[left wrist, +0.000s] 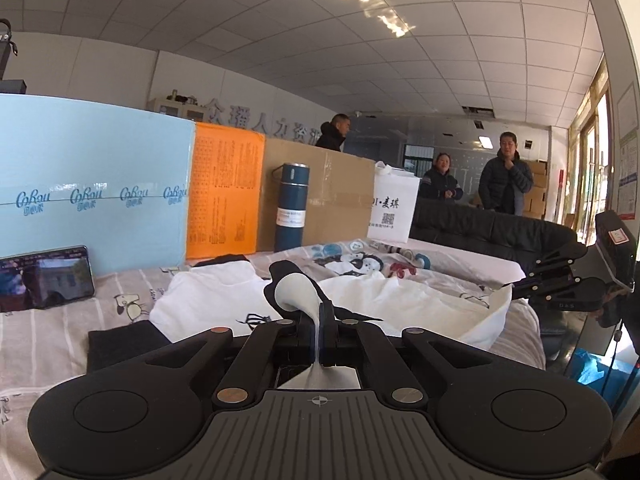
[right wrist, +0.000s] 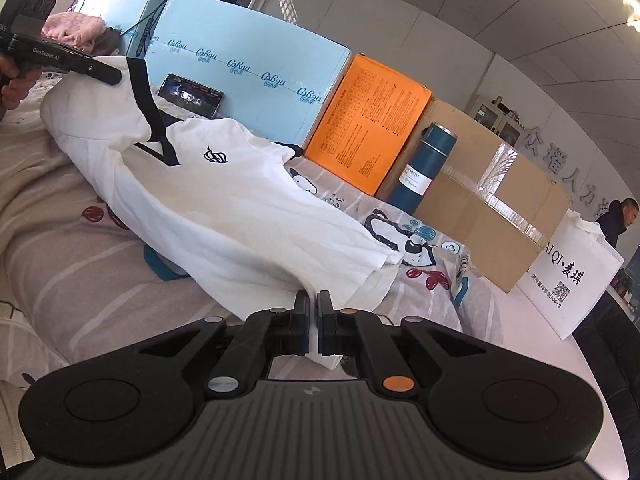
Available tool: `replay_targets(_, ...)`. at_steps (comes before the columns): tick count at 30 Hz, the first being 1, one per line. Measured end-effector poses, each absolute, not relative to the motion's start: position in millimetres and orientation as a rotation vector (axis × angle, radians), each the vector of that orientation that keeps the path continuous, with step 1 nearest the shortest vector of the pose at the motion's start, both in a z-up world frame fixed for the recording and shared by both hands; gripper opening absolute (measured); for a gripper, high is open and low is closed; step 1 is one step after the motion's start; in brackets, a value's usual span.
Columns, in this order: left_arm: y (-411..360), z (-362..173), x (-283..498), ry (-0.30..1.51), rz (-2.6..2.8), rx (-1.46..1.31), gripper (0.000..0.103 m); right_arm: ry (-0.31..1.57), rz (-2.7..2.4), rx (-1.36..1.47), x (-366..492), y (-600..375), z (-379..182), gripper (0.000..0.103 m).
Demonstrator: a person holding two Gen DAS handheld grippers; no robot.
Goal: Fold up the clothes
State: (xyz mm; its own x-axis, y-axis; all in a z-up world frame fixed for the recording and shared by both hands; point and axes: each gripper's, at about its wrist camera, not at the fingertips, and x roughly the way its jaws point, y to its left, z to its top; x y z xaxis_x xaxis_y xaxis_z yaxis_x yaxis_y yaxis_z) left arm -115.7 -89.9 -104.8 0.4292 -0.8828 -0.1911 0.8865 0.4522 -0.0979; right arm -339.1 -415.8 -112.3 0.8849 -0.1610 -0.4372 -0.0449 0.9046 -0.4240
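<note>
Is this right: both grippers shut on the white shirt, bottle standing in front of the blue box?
One thing is off. The bottle stands in front of the brown cardboard box, beside the orange box, not the blue one; the right wrist view shows it. The rest holds: the left gripper and the right gripper are each shut on the white shirt.
</note>
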Motion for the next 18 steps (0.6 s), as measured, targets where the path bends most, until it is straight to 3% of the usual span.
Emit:
replay_targets(12,-111,-120,-80,0.334,-1.008,0.148,0.001,0.674,0.021,-0.323,-260,-470,-116,0.006)
replay_targets(14,-113,-122,-76,0.351,-0.998,0.163,0.008,0.662,-0.019,-0.300,-259,-478,-115,0.008)
replay_targets(18,-113,-123,-69,0.380,-0.966,0.171,0.019,0.579,-0.142,-0.195,-269,-497,-113,0.026)
